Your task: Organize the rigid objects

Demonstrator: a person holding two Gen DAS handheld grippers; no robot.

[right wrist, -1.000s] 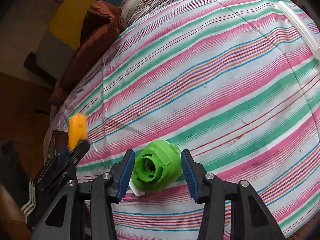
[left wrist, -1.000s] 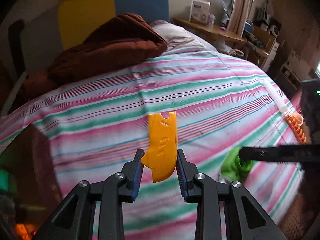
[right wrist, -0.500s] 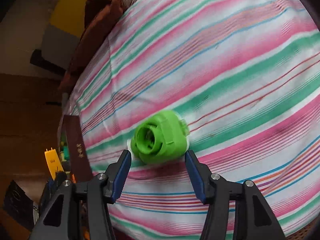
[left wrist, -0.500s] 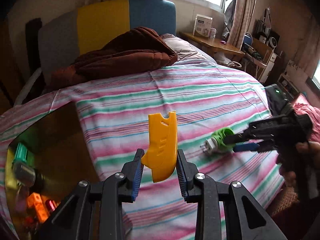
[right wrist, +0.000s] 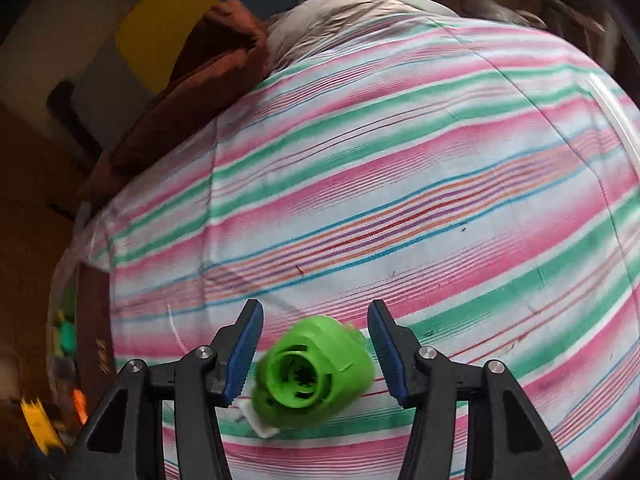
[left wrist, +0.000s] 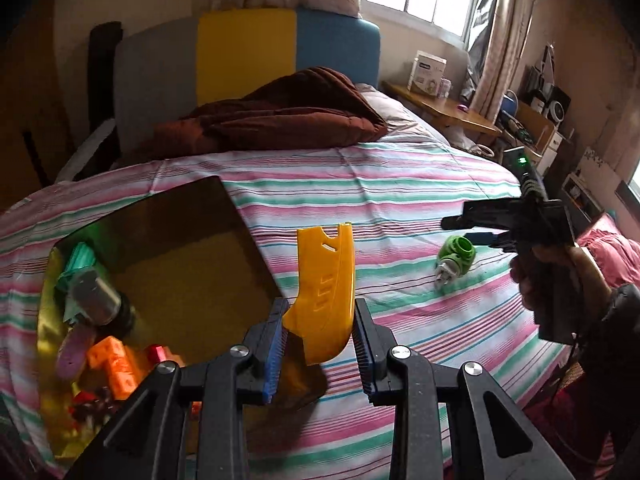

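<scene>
A yellow plastic piece stands upright in my left gripper, which is shut on its lower end, above the bed beside an amber see-through box. The same piece shows blurred at the far left of the right wrist view. A green round plug-like part with a white base lies on the striped sheet. My right gripper straddles it, jaws closing, with a gap on each side of the part. From the left wrist, that part lies just under the right gripper.
The amber box holds orange blocks, a grey cylinder and other small toys under its tilted lid. A brown blanket and a pillow lie at the head of the bed. A wooden side table stands beyond.
My left gripper has carried the yellow piece leftward, bringing the amber box into full view. The right gripper has shifted over the green part, which now sits lower between its fingers.
</scene>
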